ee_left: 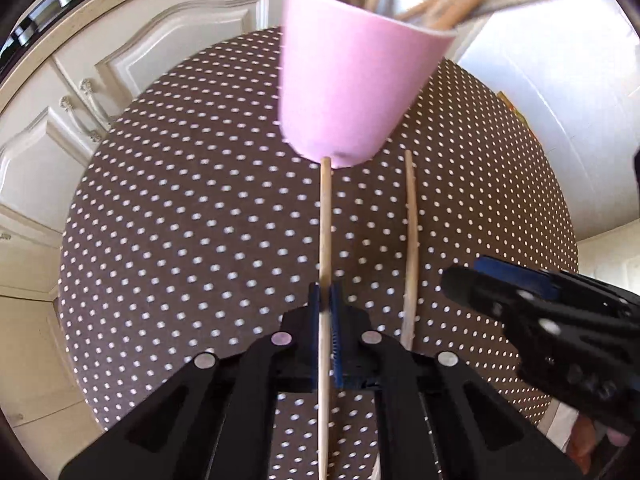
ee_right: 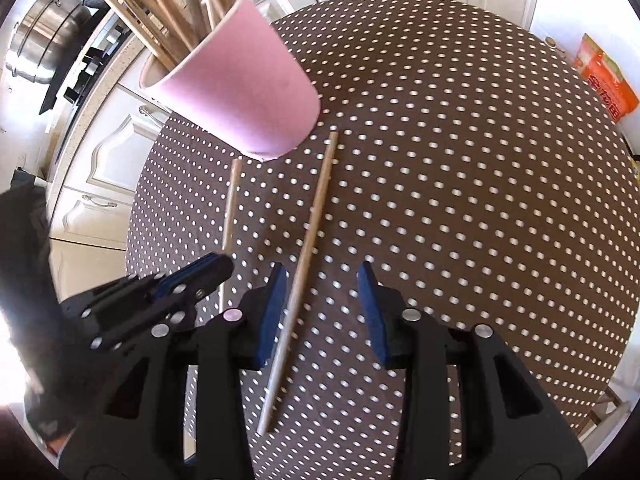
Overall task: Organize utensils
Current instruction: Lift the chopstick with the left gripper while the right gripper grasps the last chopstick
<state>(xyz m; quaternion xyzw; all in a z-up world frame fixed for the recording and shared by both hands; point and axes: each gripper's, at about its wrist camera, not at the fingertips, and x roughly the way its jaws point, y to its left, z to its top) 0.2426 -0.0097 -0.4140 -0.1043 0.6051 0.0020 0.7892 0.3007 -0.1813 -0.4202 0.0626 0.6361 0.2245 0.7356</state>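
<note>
Wooden chopstick [ee_right: 304, 256], slender, tapered, pale tan.

tbl: brown polka-dot cloth [ee_right: 460, 160] | cream cabinets [ee_left: 132, 60] | steel pot [ee_right: 44, 40] top-left | orange pkg [ee_right: 604, 80] far right

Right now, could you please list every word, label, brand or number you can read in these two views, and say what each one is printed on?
Orange package at the table's far edge: large red characters on its front, too blurred to read.
Pink cup: no print visible.
Yellow-orange item at the table edge: too small to tell.
Nothing else carries readable text.
</note>
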